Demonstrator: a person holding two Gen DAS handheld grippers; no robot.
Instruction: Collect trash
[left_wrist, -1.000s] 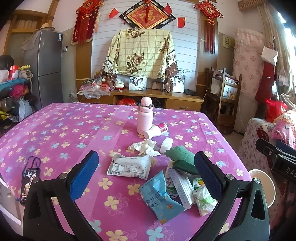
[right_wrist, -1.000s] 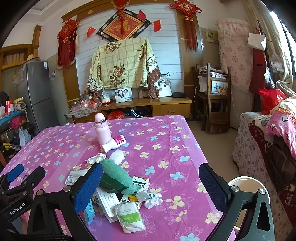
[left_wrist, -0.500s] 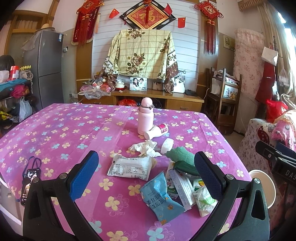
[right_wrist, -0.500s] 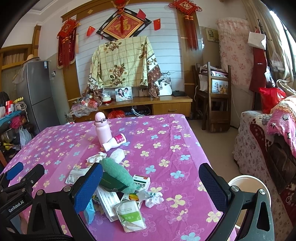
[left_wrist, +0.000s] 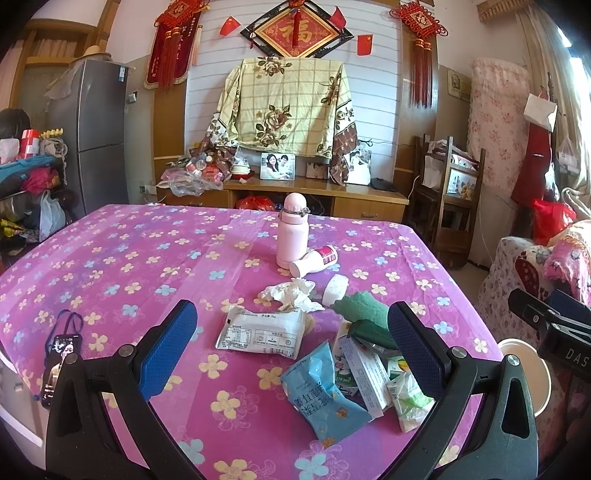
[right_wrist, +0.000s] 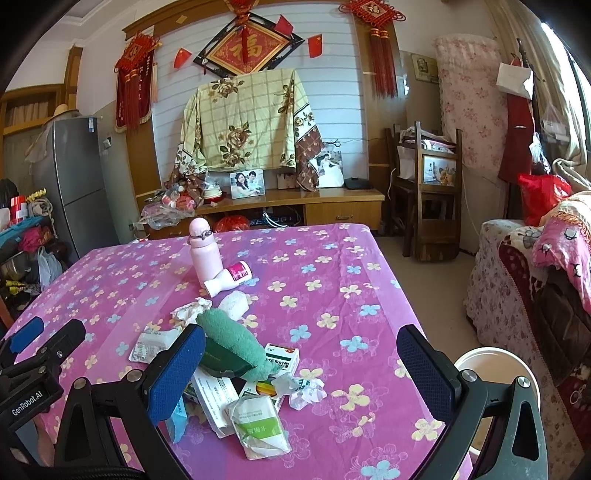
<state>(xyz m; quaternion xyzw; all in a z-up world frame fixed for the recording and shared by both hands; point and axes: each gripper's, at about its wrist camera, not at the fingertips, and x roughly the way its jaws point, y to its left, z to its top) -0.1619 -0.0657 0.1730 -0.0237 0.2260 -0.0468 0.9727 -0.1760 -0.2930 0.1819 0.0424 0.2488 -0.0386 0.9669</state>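
Both the left gripper (left_wrist: 291, 343) and right gripper (right_wrist: 301, 362) hover wide apart and empty over the near edge of the table (left_wrist: 110, 258), where the trash pile (left_wrist: 347, 362) crowds the right-hand corner just beside the white bin (right_wrist: 495, 373) below, leaving the far cloth bare.

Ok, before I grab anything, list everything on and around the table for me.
flask: 1, pink, upright, table centre
bottle: 1, white with red label, lying beside flask
tissue: 1, white, crumpled, mid-table
white packet: 1, flat, nearer than tissue
blue packet: 1, near edge
green cloth: 1, atop litter pile
boxes: several, white-green, in pile
phone: 1, dark, table's left edge
bin: 1, white, off table's right side
left tool: open, empty
right tool: open, empty
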